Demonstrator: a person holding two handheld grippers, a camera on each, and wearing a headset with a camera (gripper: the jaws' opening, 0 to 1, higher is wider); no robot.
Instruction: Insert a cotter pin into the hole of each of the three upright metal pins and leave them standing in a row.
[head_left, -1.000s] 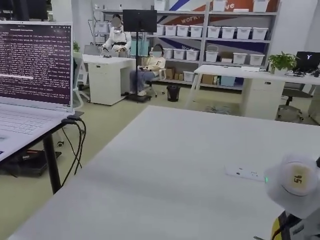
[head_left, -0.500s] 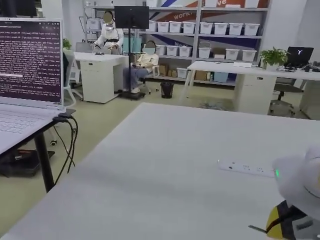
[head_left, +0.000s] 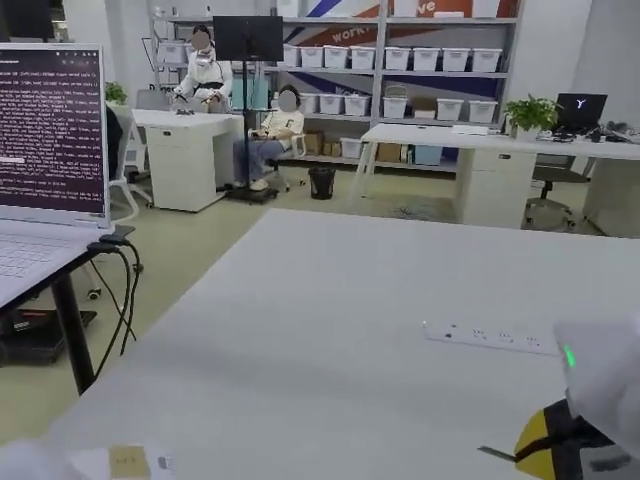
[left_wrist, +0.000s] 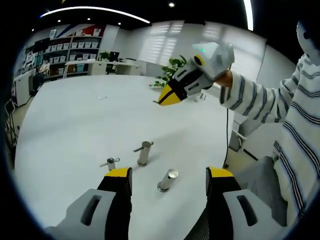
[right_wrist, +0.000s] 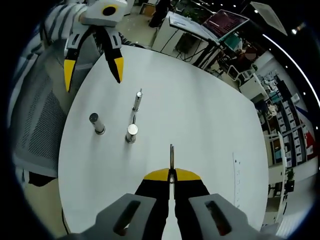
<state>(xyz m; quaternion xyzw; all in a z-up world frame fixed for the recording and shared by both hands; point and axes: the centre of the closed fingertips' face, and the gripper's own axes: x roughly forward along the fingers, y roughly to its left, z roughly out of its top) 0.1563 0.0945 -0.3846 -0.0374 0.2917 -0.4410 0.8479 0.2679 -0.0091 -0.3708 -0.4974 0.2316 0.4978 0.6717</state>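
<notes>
At the bottom centre of the right gripper view, the right gripper (right_wrist: 171, 174) is pinched together on a thin cotter pin (right_wrist: 171, 156) that sticks out past its yellow tips. Just above and to the left, three metal pins (right_wrist: 131, 132) stand upright near each other on the white table (right_wrist: 200, 100). Toward the upper left, the left gripper (right_wrist: 93, 84) hangs above the table edge with its jaws apart. From the left gripper view, two metal pins carry a thin cross pin near the top; the nearest is bare.
</notes>
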